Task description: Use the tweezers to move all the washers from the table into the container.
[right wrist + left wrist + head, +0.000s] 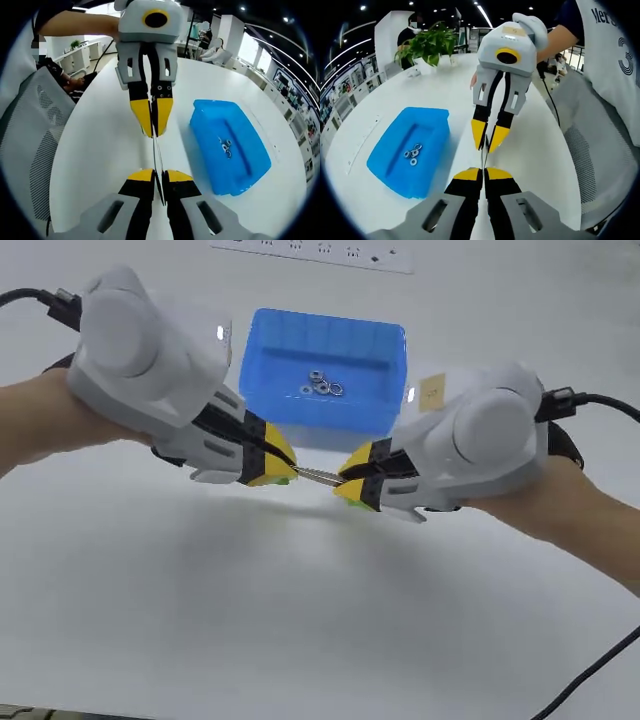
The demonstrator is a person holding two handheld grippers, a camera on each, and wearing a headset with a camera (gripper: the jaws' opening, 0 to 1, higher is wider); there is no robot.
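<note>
– White and smooth, that's the table (pixel 300 630). What is over the middle of it?

– Thin, shiny metal tweezers (pixel 318 476). They are up in the air between two grippers, just in front of the box.

– Who holds them?

– Both do. The left gripper (pixel 275 468) has yellow and black tips, and they are pinched tight on one end. The right gripper (pixel 352 480) is pinched on the other end, with its tips nearly together and the tweezers between them.

– Where are the little rings?

– The small, round, silver metal washers (pixel 322 386) lie in a bunch on the floor of the blue plastic container (pixel 325 422). It is a box with soft, round corners and an open top.

– Does the box touch the grippers?

– No. It stands near them, a bit further back.

– What are the grippers like?

– Big, white and smooth, with round backs. A black cable (pixel 600 402) runs from the right one.

– And far away?

– In the left gripper view, a green leafy plant (pixel 427 47) stands at the far end of the table. A grey mesh chair (pixel 600 165) is beside the table.
</note>
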